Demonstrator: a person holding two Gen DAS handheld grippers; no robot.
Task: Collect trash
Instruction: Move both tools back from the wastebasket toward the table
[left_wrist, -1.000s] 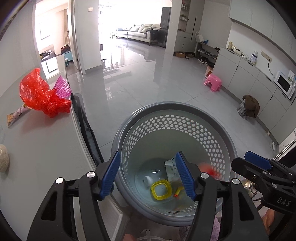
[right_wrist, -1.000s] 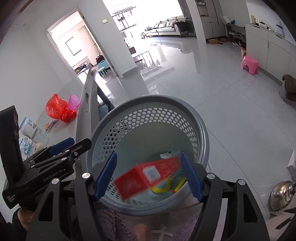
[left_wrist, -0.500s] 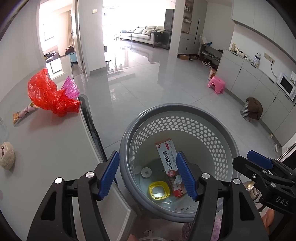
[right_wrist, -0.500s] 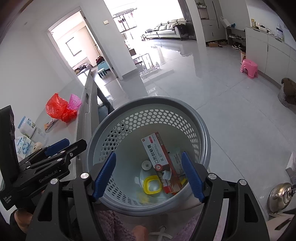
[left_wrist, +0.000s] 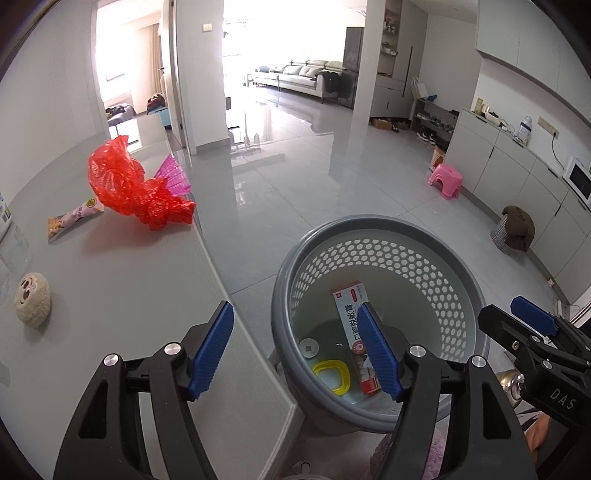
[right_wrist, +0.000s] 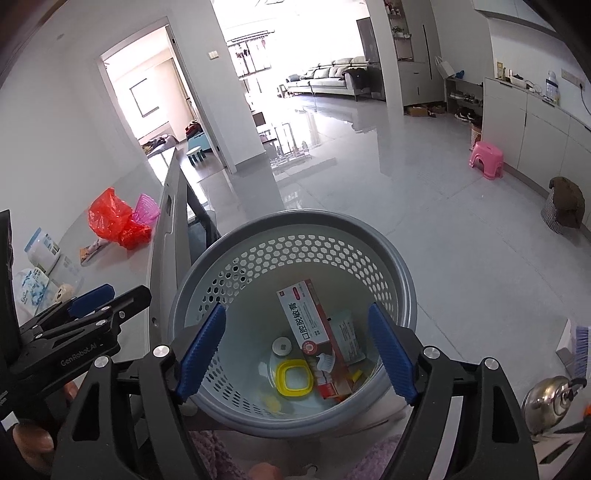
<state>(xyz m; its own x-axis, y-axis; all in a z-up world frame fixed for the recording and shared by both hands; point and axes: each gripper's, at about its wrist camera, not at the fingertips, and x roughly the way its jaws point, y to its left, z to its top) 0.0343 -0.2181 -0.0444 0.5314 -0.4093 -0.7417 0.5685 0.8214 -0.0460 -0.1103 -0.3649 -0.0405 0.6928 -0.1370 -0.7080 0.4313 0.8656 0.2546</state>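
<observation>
A grey perforated basket (left_wrist: 458, 266) (right_wrist: 399, 266) stands on the floor beside the table. In it lie a red and white toothpaste box (right_wrist: 314, 332) (left_wrist: 351, 302), a yellow lid (right_wrist: 294, 378) and a white cap (right_wrist: 282, 346). My right gripper (right_wrist: 295, 350) is open and empty above the basket. My left gripper (left_wrist: 295, 350) is open and empty over the table edge (left_wrist: 221, 280). On the table lie a red plastic bag (left_wrist: 129, 184) (right_wrist: 114, 218), a snack wrapper (left_wrist: 74, 218) and a round beige toy (left_wrist: 32, 300).
A pink mesh basket (left_wrist: 173, 175) sits behind the red bag. White packs (right_wrist: 40, 251) lie at the table's left. A pink stool (left_wrist: 446, 180) and a dark bundle (left_wrist: 513, 229) stand on the floor. A metal kettle (right_wrist: 550, 402) is at lower right.
The toothpaste box fell from my right gripper into the basket and now lies still. My left gripper has moved left, from above the basket to the table edge.
</observation>
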